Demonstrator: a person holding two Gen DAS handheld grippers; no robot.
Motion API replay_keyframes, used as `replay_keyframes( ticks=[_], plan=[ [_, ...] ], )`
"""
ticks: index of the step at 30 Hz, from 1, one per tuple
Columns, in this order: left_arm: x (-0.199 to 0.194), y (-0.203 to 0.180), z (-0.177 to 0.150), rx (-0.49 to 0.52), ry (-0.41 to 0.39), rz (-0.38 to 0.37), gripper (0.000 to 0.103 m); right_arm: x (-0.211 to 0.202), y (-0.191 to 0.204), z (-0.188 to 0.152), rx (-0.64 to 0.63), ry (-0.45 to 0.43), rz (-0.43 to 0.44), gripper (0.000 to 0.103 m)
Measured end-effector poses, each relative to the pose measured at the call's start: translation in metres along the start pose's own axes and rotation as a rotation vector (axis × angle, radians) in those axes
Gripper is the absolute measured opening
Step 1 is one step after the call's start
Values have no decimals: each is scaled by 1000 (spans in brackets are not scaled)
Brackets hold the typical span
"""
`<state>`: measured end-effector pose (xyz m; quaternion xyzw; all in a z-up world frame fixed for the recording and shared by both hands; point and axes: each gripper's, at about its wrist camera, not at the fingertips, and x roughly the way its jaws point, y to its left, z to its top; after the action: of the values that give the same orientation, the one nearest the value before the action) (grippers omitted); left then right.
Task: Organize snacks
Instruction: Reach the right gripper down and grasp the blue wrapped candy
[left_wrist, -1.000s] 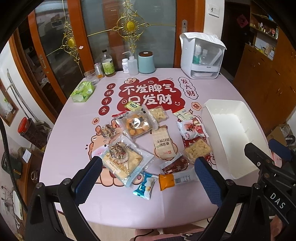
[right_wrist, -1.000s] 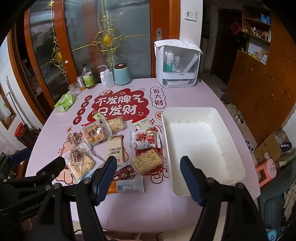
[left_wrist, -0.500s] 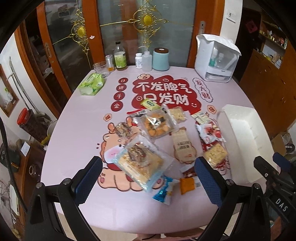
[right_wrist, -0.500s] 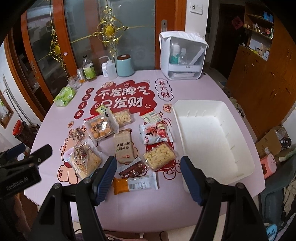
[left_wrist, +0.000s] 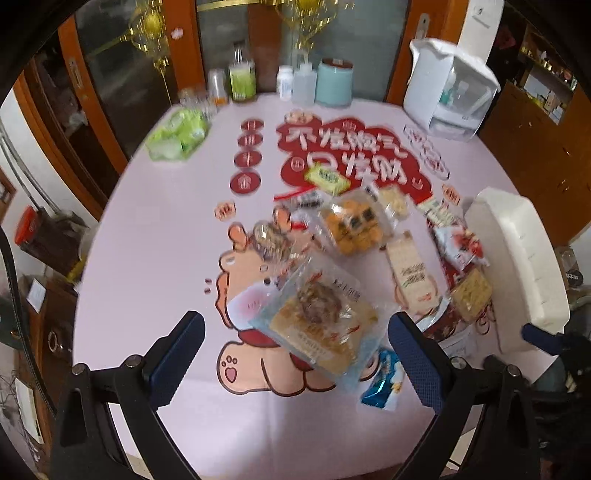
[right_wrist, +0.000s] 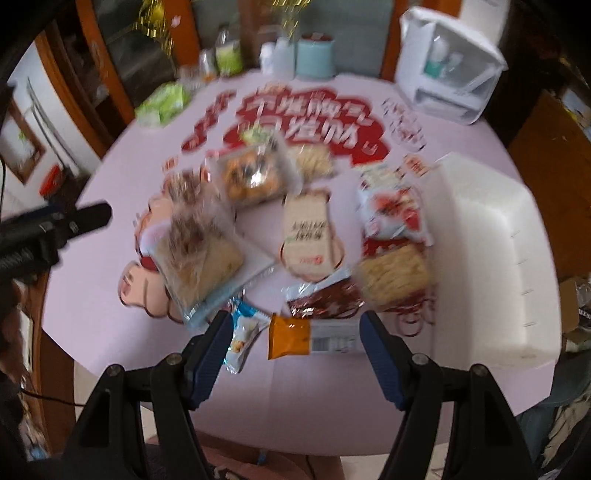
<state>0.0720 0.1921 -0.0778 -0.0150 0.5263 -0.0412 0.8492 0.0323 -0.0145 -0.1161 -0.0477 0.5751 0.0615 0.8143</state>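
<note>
Orange snack packet lies between the spread, empty right hand-held gripper fingers.

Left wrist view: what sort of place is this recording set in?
Most likely a home dining room: a round table under a pink printed tablecloth, wooden-framed glass doors with gold ornaments behind it, and wooden cabinets at the right. Household bottles stand at the table's far edge.
</note>
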Motion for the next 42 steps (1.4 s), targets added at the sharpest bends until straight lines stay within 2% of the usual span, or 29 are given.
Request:
replay_keyframes(
  ticks=[5, 8, 11, 15, 20, 28, 31, 37, 42],
  plan=[
    [42, 15, -7, -20, 87, -30, 99, 48, 5, -4, 39, 88, 35, 71],
    [69, 14, -8, -7, 155, -37, 99, 71, 5, -11, 94, 149, 100, 71],
    [93, 10, -9, 28, 223, -45, 99, 89, 9, -20, 131, 208, 143, 63],
    [102, 8, -12, 51, 229, -35, 99, 89, 18, -22, 109, 185, 129, 63],
    [110, 12, -16, 13, 267, -64, 99, 86, 28, -20, 80, 170, 140, 63],
    [122, 7, -4, -25, 271, -96, 99, 109, 20, -25, 103, 236, 166, 63],
    [130, 2, 3, -46, 278, -115, 99, 107, 23, -23, 94, 209, 127, 63],
    [135, -4, 15, -101, 290, -155, 99, 112, 26, -20, 88, 206, 113, 63],
    [144, 0, 24, -177, 291, -154, 98, 119, 45, -12, 30, 199, 49, 63]
  ],
)
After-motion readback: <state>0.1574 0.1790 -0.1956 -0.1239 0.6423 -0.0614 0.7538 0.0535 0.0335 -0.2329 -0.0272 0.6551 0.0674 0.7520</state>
